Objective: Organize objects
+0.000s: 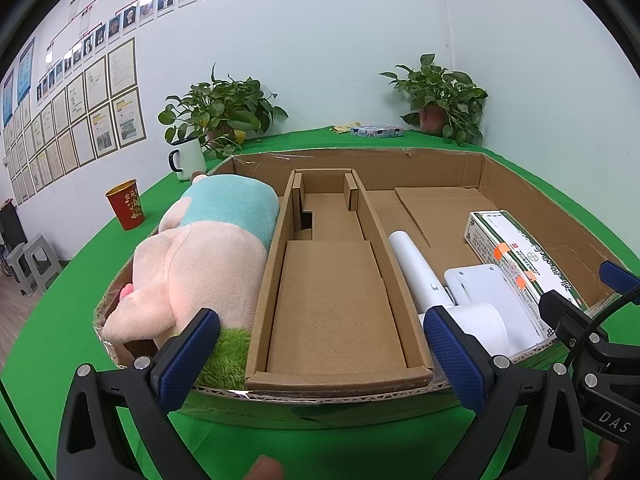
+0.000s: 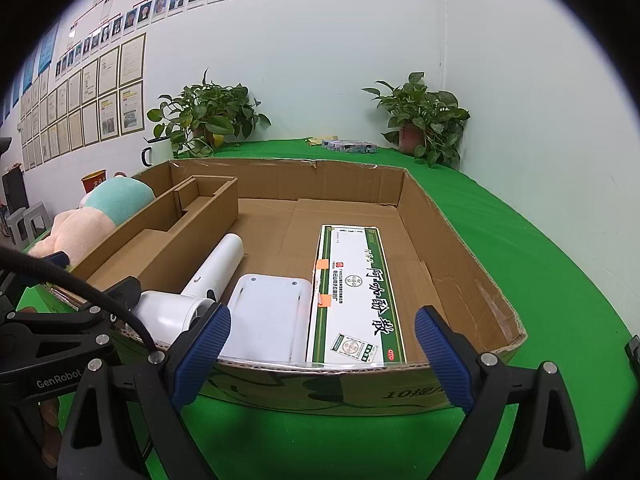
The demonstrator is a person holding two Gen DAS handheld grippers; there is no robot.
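Cardboard tray (image 1: 520,184) on a green worktop (image 1: 60,320), serving as landmark for all positions. Left gripper (image 1: 320,354) and right gripper (image 2: 322,346) hover at the tray's near rim, jaws released and grasping nothing. Narrow inner cardboard box (image 1: 336,280) stands inside the tray, dividing it lengthwise. Pink and teal plush toy (image 1: 204,256) lies in the tray's left compartment, against the inner box. White hair dryer (image 2: 192,300), a flat white device (image 2: 268,320) and a green-and-white medicine box (image 2: 352,296) lie side by side in the tray's right compartment. Behind the tray stand two potted plants (image 1: 224,112), a white mug (image 1: 188,158) and a red cup (image 1: 126,204).
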